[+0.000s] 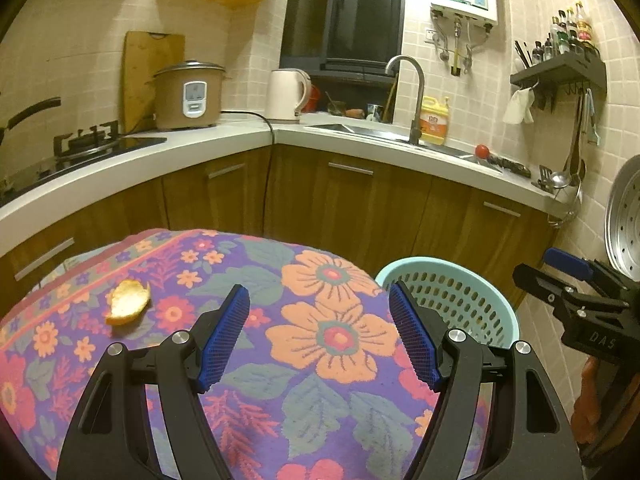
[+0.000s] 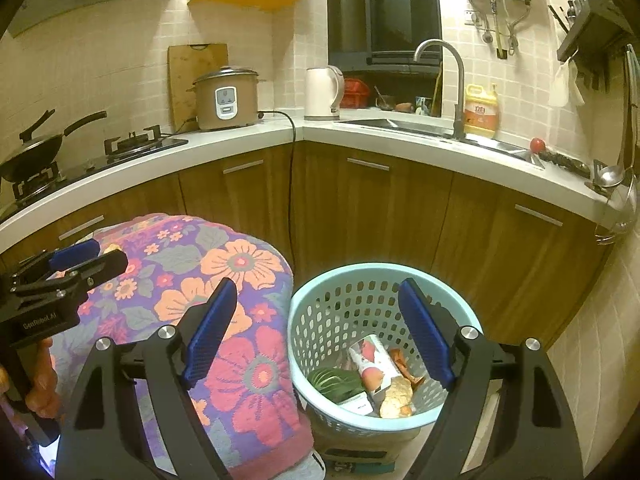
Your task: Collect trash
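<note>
Only the right wrist view shows the basket's contents — a carton, peels; both grippers gape empty — an orange peel lies on the floral cloth.

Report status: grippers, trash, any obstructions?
Left gripper and right gripper open, empty. Orange peel on floral cloth; basket holds trash. Nothing obstructing.

Both wrist views look forward and downward, sharing the floral cloth, basket and counter.

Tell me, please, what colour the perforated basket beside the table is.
Light blue basket, seen best in the right wrist view.
</note>
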{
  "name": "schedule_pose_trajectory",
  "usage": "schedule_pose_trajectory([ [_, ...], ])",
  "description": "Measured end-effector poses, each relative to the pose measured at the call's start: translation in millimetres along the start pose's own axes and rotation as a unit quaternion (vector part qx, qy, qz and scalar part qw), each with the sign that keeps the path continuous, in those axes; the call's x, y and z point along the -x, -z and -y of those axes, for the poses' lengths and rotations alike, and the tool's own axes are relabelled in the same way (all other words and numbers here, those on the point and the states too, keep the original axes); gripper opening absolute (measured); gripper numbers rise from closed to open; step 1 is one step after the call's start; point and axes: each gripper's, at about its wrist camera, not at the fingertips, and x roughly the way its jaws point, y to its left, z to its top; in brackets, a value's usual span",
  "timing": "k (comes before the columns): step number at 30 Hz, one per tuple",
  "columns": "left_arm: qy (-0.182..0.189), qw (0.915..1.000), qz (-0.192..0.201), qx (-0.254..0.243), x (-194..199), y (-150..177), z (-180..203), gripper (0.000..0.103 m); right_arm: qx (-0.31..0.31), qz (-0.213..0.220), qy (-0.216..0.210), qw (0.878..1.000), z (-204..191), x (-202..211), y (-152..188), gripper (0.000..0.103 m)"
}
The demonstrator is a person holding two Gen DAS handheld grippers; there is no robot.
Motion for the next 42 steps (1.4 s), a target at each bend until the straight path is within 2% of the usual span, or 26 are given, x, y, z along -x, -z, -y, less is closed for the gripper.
schedule_pose_trajectory([
  [8,-0.011,0.9999,0.006,0.003,2.0,-1.4,-2.8,0.072,0.002,0.007,0.007,1.0,1.3,2.9,0.1,0.079],
  [20,-0.05,0.9979,0.041,-0.005,13.2,-5.1,2.3,0.072,0.012,0.008,0.01,1.0,-6.8,3.1,2.3,0.079],
  [42,-0.054,0.9974,0.047,-0.012,13.9,-4.1,5.6,0.072,0.006,0.005,0.012,1.0,-4.2,0.6,6.2,0.079],
])
